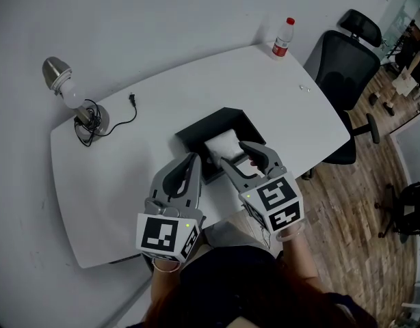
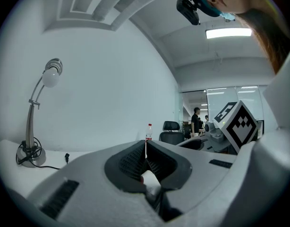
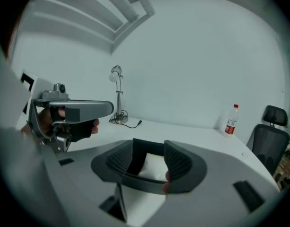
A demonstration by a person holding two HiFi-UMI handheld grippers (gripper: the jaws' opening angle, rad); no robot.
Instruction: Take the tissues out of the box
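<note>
A black tissue box point(image 1: 203, 130) sits open in the middle of the white table point(image 1: 114, 169), with white tissues point(image 1: 222, 144) bulging from it. My right gripper point(image 1: 236, 153) hangs over the box's near side, its jaws apart on either side of the tissues. In the right gripper view the tissues point(image 3: 152, 167) show in the gap of that gripper point(image 3: 149, 157), and the pads do not press on them. My left gripper point(image 1: 191, 160) is just left of the box and shut, with nothing in it. In its own view the left gripper point(image 2: 145, 156) has its jaws meeting.
A desk lamp point(image 1: 68, 87) with its coiled cable and loose plug point(image 1: 131, 100) stands at the table's far left. A water bottle point(image 1: 283, 37) is at the far right corner. A black office chair point(image 1: 347, 67) stands on the wooden floor to the right.
</note>
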